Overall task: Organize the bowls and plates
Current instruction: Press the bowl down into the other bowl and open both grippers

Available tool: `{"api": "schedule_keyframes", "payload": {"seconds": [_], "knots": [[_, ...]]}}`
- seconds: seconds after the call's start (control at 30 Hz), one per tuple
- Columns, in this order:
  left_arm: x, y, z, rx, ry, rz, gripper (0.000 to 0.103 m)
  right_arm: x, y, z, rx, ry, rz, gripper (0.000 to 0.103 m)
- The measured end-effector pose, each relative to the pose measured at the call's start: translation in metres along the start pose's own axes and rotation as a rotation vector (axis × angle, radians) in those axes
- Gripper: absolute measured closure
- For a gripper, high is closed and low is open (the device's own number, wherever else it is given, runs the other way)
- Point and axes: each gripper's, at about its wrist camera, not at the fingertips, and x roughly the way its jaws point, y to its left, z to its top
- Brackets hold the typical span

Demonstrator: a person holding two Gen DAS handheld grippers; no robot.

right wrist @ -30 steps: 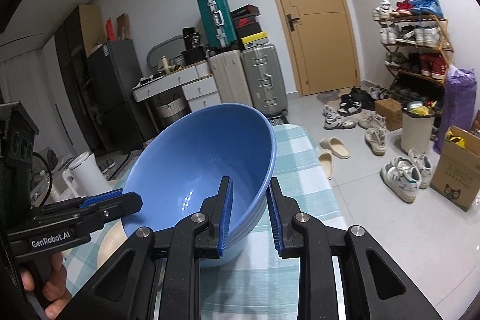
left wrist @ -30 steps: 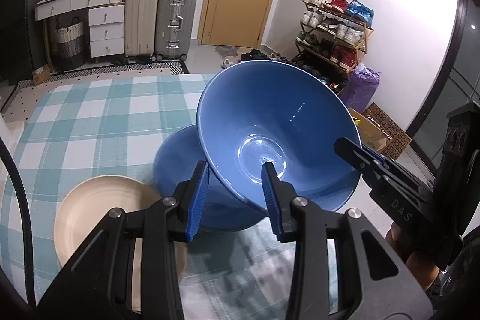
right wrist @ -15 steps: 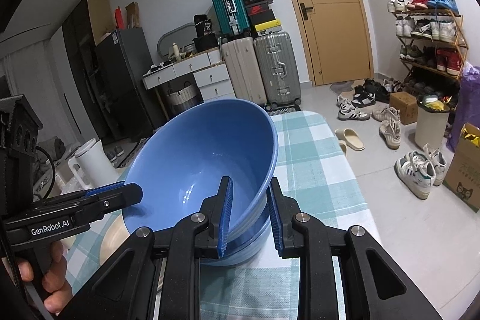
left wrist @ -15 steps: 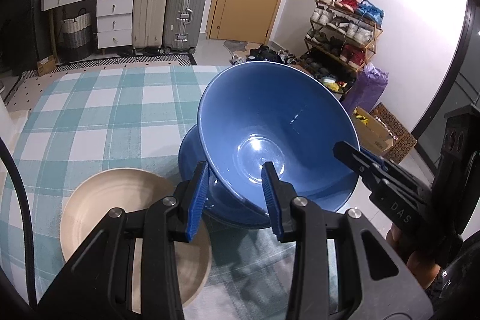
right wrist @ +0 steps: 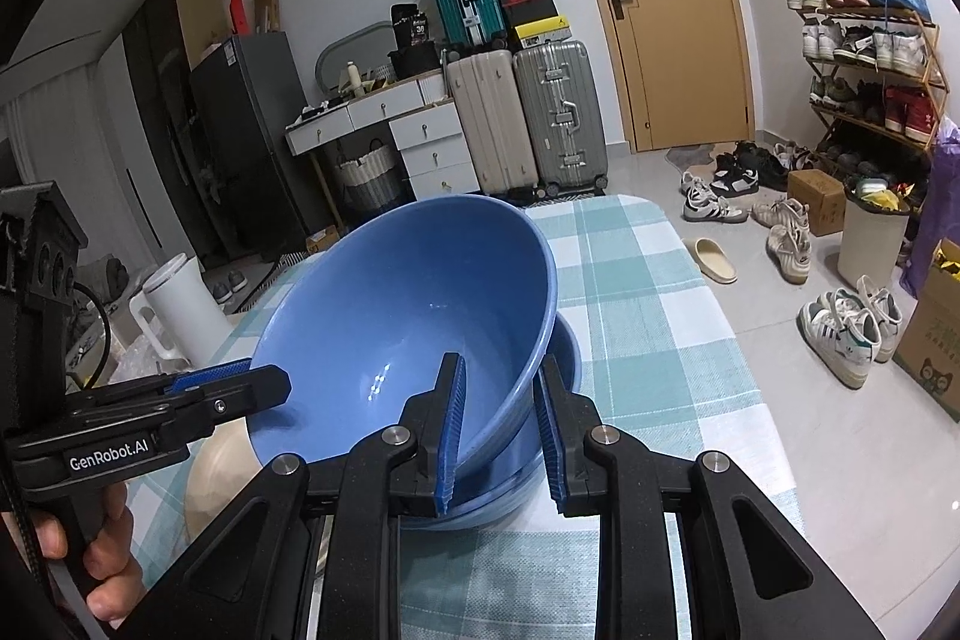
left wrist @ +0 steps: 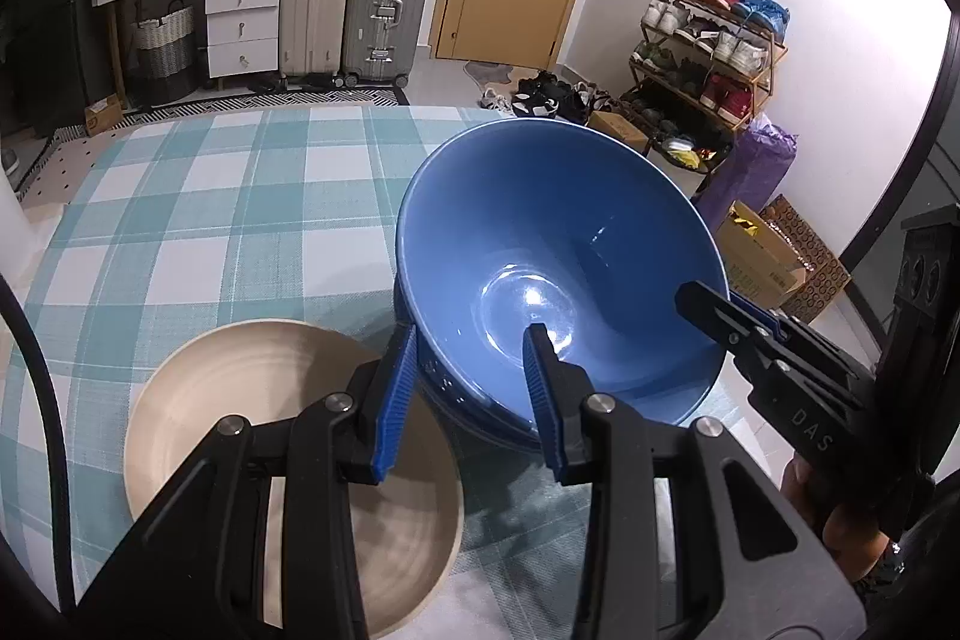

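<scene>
A large blue bowl [left wrist: 558, 244] [right wrist: 414, 316] rests nested in a second blue bowl [right wrist: 558, 364], whose rim [left wrist: 480, 424] peeks out below it. My left gripper [left wrist: 468, 388] has its jaws spread astride the bowl's near wall, with a gap on both sides. My right gripper [right wrist: 501, 436] straddles the opposite wall the same way, jaws apart. A beige plate [left wrist: 240, 400] [right wrist: 216, 472] lies on the checked cloth just left of the blue bowls.
The table has a teal and white checked cloth [left wrist: 210, 196] [right wrist: 630, 280]. A white kettle [right wrist: 180, 304] stands beyond the table's left side. Its right edge drops to a floor with shoes [right wrist: 852, 328] and boxes.
The top blue bowl has come down from a tilted, raised pose into the lower blue bowl. Both grippers' jaws have widened off its rim.
</scene>
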Motion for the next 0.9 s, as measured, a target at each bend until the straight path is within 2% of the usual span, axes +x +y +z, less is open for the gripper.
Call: {"api": "schedule_keyframes", "payload": {"seconds": [0.6,0.9], "knots": [[0.042,0.009,-0.009,0.021,0.051,0.050,0.070,0.021,0.000,-0.013,-0.037,0.041,-0.047,0.079],[0.054,0.014,-0.010,0.030,0.067,0.044,0.070,0.027,-0.003,-0.017,-0.061,0.059,-0.080,0.078]]}}
